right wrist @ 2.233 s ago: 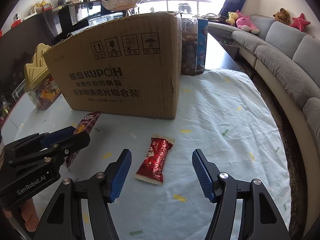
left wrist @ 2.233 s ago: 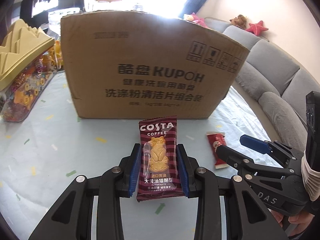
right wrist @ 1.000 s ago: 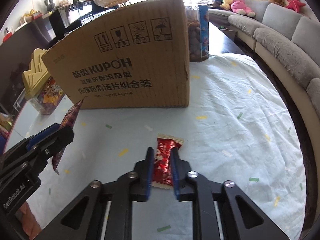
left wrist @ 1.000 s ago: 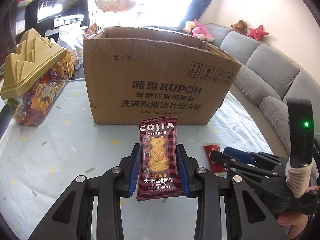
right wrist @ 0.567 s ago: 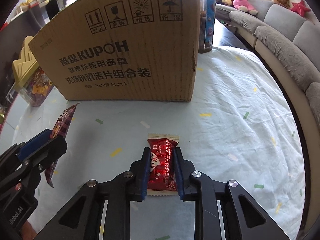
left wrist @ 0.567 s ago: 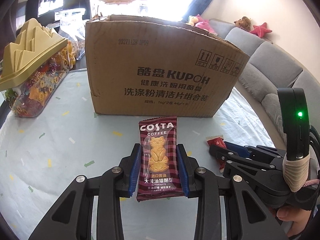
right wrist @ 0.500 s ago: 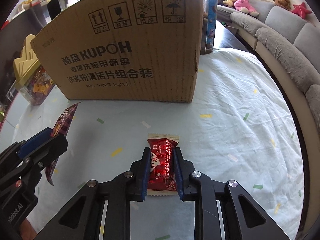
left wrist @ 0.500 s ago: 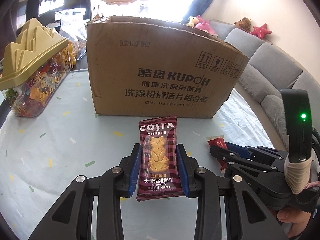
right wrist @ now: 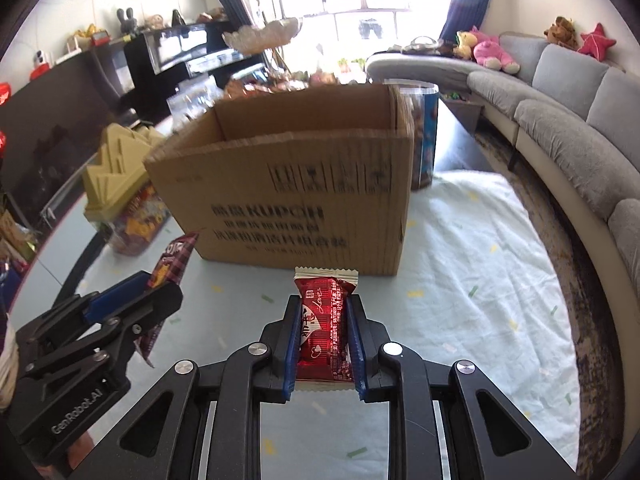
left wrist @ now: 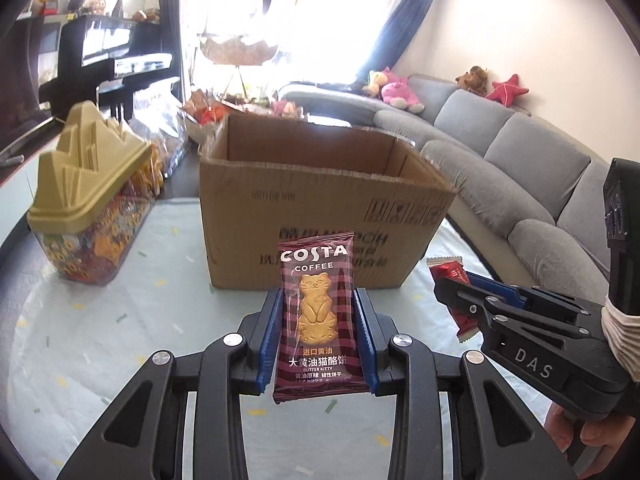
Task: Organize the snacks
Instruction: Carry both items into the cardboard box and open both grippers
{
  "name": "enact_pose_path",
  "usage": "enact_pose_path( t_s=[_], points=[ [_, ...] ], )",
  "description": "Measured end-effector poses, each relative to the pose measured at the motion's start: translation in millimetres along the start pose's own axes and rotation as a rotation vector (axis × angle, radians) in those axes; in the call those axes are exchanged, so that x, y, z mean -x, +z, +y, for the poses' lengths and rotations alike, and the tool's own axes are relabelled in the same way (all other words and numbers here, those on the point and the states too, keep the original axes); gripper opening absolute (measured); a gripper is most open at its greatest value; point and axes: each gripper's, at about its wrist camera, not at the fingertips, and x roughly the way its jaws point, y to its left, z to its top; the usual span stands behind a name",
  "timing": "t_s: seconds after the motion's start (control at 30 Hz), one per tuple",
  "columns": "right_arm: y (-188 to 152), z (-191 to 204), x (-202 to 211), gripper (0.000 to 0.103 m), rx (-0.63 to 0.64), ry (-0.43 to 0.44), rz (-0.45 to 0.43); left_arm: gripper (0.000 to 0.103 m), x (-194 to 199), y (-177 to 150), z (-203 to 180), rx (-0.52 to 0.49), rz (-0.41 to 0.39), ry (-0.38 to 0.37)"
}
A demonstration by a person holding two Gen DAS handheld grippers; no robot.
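Both tongs were in the carry step, the left tongs [left wrist: 316, 330] clamped on the biscuit pack [left wrist: 315, 316] and the right tongs [right wrist: 323, 338] on the red candy [right wrist: 324, 330], and each load next wanted lifting over the rim of the open box [left wrist: 320, 216] at 12 o'clock, then letting go.

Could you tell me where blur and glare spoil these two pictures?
Left wrist view: the window is blown out white, the box print is smeared by motion blur, and the Costa packet is sharp. Right wrist view: the box lettering is smeared too, the window is washed out, and the red candy is crisp.
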Motion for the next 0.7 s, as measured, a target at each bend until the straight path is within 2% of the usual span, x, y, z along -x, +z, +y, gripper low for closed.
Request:
enact_pose_path(
  t_s=[0.33,0.7],
  points=[
    [39,20,41,0.023,0.046,0.032,-0.138,0.034,30,37,0,-0.036,-0.108,0.013],
    [87,36,49,0.023,0.114,0.013,-0.201,0.035,32,90,10,-0.077,-0.147,0.045]
  ],
)
